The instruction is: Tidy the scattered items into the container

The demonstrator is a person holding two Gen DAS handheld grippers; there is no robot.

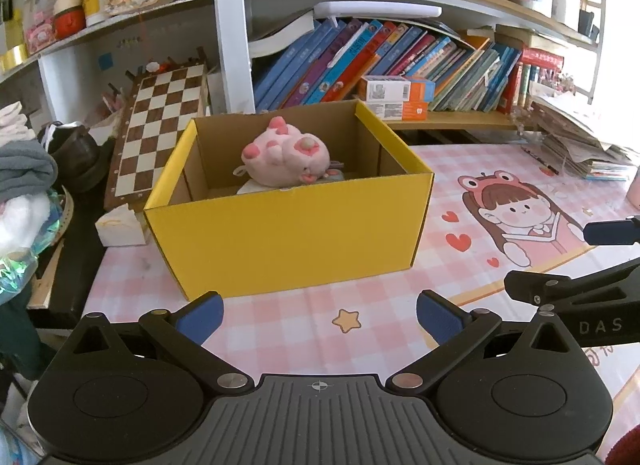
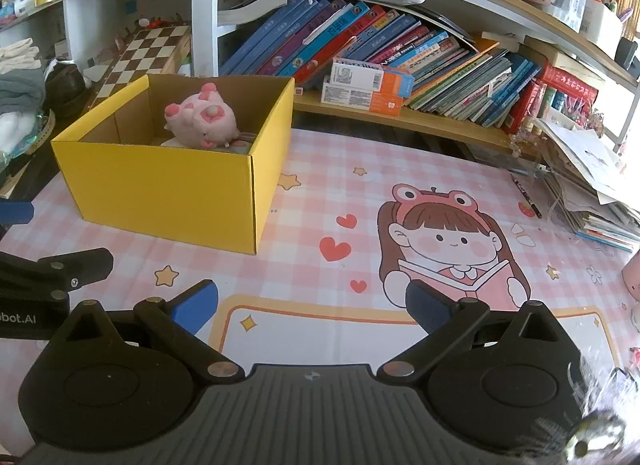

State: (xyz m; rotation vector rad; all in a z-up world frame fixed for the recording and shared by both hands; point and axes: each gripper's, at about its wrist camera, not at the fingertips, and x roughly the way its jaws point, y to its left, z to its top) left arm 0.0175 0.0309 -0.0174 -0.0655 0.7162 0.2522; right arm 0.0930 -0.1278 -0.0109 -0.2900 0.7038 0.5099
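A yellow cardboard box (image 1: 288,241) stands open on the pink checked desk mat (image 1: 304,329). A pink plush toy (image 1: 286,157) lies inside it on top of other items that are mostly hidden. The box (image 2: 168,193) and plush (image 2: 200,117) also show at the left in the right wrist view. My left gripper (image 1: 320,317) is open and empty, just in front of the box. My right gripper (image 2: 312,307) is open and empty, over the mat to the right of the box.
A chessboard (image 1: 160,125) leans behind the box. Folded clothes (image 1: 24,169) and a white block (image 1: 120,227) sit at the left. Books (image 2: 380,45) fill the shelf behind. A paper stack (image 2: 588,185) and a pen (image 2: 526,195) lie at the right.
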